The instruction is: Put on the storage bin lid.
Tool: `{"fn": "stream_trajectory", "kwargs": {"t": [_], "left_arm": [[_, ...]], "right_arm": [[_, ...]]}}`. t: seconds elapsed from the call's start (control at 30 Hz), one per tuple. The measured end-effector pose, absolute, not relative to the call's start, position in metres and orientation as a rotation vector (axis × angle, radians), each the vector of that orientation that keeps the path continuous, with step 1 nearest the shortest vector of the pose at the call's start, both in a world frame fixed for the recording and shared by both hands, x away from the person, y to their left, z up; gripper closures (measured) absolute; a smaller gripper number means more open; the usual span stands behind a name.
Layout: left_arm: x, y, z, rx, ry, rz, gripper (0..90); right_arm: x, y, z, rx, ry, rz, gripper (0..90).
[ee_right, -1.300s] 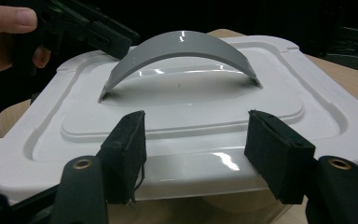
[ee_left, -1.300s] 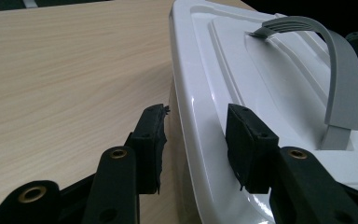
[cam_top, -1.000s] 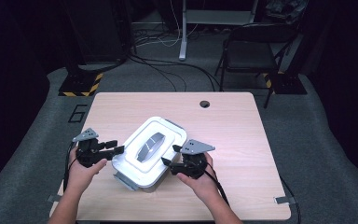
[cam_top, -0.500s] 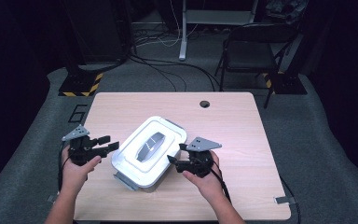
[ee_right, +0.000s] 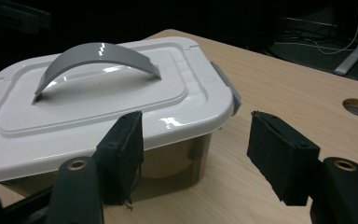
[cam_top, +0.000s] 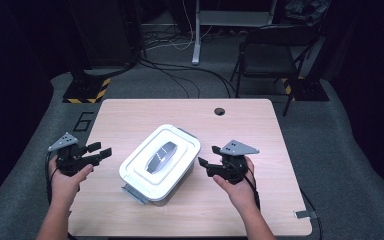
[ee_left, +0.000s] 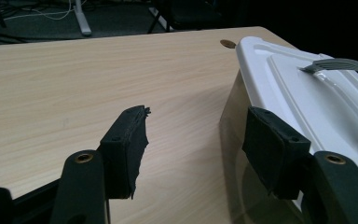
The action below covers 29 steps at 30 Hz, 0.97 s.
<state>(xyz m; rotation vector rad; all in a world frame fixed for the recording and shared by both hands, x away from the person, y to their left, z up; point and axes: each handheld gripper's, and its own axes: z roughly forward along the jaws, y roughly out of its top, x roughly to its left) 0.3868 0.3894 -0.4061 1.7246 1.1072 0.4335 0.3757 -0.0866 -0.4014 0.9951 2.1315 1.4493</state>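
The left gripper [cam_top: 100, 152] was held at the near left edge of the surface [cam_top: 280, 200], its jaws apart and holding nothing; they had just been opening. Its jaws pointed toward the box [cam_top: 160, 162], and a gap separated them from its left side. In the left gripper view the box wall [ee_left: 235, 140] stood just beyond the right-hand jaw, not touched. The right gripper [cam_top: 207, 161] was held on the other side, jaws wide apart and empty, near the box's right side but clear of it. The box stood on the middle of the surface, turned at an angle to its edges, white lid [ee_right: 98, 102] on, grey handle [ee_right: 95, 56] arched over the lid, and a grey clip [ee_right: 226, 86] showing at one end. Farther off, a round hole [cam_top: 219, 111] lay near the far edge. A chair [cam_top: 270, 50] and cables [cam_top: 180, 75] occupied the floor beyond.
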Motion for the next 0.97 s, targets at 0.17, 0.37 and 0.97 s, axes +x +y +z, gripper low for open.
{"fn": "stream_trajectory", "kwargs": {"t": [0.17,0.37,0.97], "left_arm": [[0.388,0.393,-0.415,1.742,1.116,0.458,38.9],[0.393,0.398,-0.435,1.760,1.138,0.461,38.8],[0.397,0.412,-0.478,1.749,1.256,0.460,37.3]], "right_arm": [[0.374,-0.100,-0.407,1.048,2.101,1.427,35.0],[0.373,-0.114,-0.427,1.118,2.090,1.384,34.8],[0.380,-0.131,-0.475,1.202,2.106,1.249,33.2]]}}
